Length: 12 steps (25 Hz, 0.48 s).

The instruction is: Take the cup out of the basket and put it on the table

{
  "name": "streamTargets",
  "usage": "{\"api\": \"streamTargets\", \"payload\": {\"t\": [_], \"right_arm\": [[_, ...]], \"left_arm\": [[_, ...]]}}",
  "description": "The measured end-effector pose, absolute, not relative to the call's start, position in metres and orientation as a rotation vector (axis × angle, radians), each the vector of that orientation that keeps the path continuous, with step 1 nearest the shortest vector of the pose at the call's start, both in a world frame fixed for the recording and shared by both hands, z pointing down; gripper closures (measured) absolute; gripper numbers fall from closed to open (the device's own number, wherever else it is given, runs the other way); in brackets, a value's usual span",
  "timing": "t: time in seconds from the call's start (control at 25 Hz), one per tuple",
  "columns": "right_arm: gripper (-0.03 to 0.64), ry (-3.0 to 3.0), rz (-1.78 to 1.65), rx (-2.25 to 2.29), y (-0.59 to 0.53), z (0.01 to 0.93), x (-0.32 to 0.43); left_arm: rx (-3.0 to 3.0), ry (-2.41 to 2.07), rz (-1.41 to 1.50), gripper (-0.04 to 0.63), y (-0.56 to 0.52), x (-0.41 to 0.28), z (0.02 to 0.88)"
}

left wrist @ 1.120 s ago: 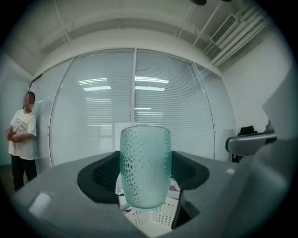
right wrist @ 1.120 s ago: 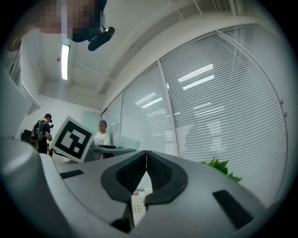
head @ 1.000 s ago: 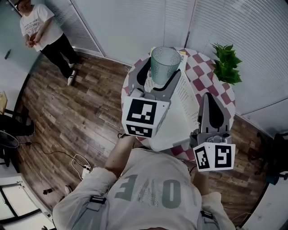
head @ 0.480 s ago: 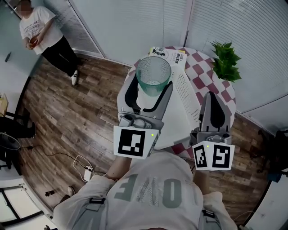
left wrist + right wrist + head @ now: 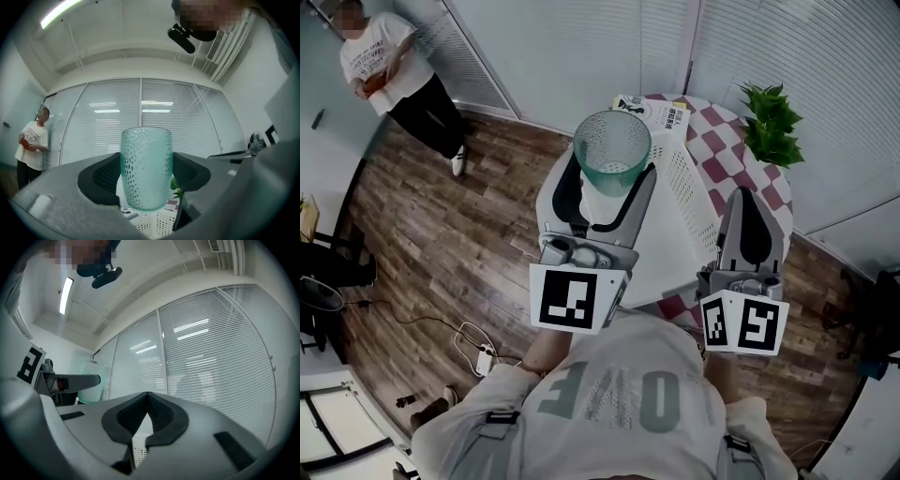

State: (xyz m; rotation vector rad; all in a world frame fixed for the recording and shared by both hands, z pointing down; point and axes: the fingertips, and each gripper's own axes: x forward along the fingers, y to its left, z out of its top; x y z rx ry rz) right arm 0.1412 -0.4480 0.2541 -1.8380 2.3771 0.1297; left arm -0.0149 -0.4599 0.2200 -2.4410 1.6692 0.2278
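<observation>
A teal dimpled glass cup (image 5: 612, 155) is held upright in the air, and my left gripper (image 5: 609, 195) is shut on its lower half. From the head view it hangs over the left edge of the white perforated basket (image 5: 689, 197), which stands on the round checkered table (image 5: 722, 141). In the left gripper view the cup (image 5: 146, 168) fills the gap between the jaws of the left gripper (image 5: 146, 190), with the basket (image 5: 154, 226) below. My right gripper (image 5: 753, 211) is shut and empty by the basket's right side. Its own view shows the right gripper (image 5: 147, 404) shut and the cup (image 5: 91, 380) off to the left.
A potted green plant (image 5: 772, 131) stands at the table's right back edge. A printed booklet (image 5: 654, 112) lies at the table's far side. A person (image 5: 394, 75) stands on the wood floor at the upper left. A power strip and cable (image 5: 481, 356) lie on the floor.
My left gripper has carried the cup up and to the left, from over the basket's middle to its left edge. The right gripper has barely moved.
</observation>
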Motion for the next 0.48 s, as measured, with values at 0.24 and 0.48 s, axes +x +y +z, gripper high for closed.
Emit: {"api": "streamTargets", "payload": {"t": [0.24, 0.48], "right_arm": [[0.606, 2.38, 0.142, -1.849, -0.4447, 0.254, 0.1391], [0.606, 2.368, 0.148, -1.872, -0.4453, 0.2554, 0.1413]], "left_arm": [[-2.442, 1.685, 0.229, 0.267, -0.4591, -0.0204, 0.221], [-2.451, 1.678, 0.227, 0.267, -0.4601, -0.0199, 0.2256]]}}
